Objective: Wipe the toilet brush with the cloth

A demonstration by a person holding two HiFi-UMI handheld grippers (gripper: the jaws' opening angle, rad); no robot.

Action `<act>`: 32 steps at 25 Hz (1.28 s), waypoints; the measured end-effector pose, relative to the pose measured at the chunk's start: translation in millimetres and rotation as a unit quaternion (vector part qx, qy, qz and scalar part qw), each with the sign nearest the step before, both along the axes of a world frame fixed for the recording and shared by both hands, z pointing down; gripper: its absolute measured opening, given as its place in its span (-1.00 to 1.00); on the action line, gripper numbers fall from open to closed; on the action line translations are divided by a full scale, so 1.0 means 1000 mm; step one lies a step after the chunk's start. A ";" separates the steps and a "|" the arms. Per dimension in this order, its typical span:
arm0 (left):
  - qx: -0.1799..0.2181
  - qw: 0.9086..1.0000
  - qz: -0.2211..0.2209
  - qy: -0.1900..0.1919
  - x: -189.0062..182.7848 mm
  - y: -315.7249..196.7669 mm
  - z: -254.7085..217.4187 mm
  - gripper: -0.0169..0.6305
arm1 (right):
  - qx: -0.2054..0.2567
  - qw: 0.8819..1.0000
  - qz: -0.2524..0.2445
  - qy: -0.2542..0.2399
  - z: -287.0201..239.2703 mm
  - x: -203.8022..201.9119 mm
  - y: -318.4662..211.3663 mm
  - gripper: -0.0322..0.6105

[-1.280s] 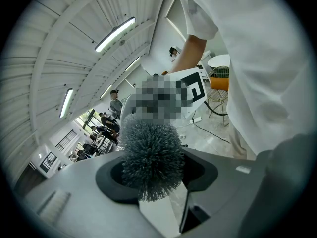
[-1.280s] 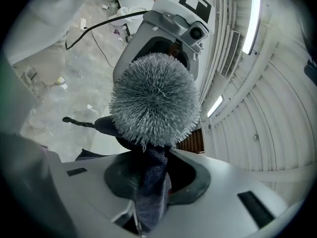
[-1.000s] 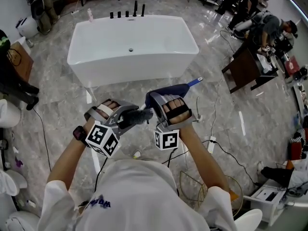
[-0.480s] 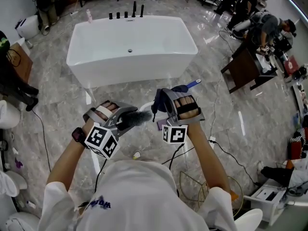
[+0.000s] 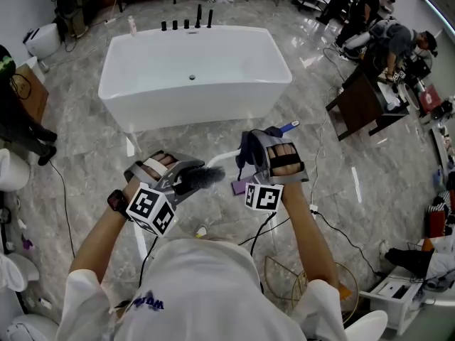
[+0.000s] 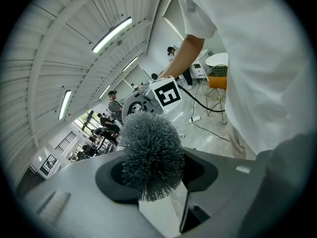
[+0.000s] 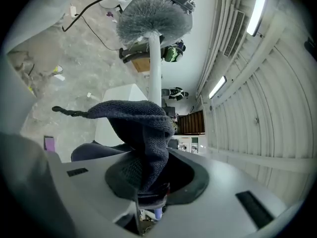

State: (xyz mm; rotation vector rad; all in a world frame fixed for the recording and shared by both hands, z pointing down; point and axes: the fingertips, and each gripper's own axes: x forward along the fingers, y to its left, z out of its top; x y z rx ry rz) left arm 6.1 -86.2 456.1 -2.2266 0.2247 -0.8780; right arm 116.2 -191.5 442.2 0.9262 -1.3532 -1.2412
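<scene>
Holds the white-handled, grey-bristled toilet brush [image 5: 207, 176] in mid-air over the marble floor [image 5: 92, 148], with the left gripper [image 5: 188, 182] clamped shut at its bristle head. Has dragged the dark blue knitted cloth [image 7: 141, 133], pinched in the right gripper [image 5: 250, 155], rightward along the handle [image 7: 154, 68] this past second, away from the bristles. Reads as a handle-wiping stroke well under way

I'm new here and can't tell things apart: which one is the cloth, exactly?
Find the big white bathtub; just in front of it a person holds two grippers. The cloth is the dark blue knitted rag pinched in the right gripper, soft and drooping, unlike the grey bristly toilet brush in the left gripper.
</scene>
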 end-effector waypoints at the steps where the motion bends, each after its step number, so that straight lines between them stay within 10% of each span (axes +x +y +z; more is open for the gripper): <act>1: -0.001 1.000 0.000 0.000 0.002 0.000 0.001 -0.28 | 0.000 1.000 -0.004 0.001 0.001 -0.002 0.002 -0.63; 20: 0.000 1.000 0.012 0.004 0.005 0.003 -0.005 -0.28 | -0.005 0.994 -0.109 0.001 -0.004 -0.094 0.051 -0.63; 32: -0.012 1.000 -0.001 0.002 -0.024 0.010 -0.001 -0.28 | -0.009 0.996 -0.092 -0.004 0.001 -0.083 0.043 -0.70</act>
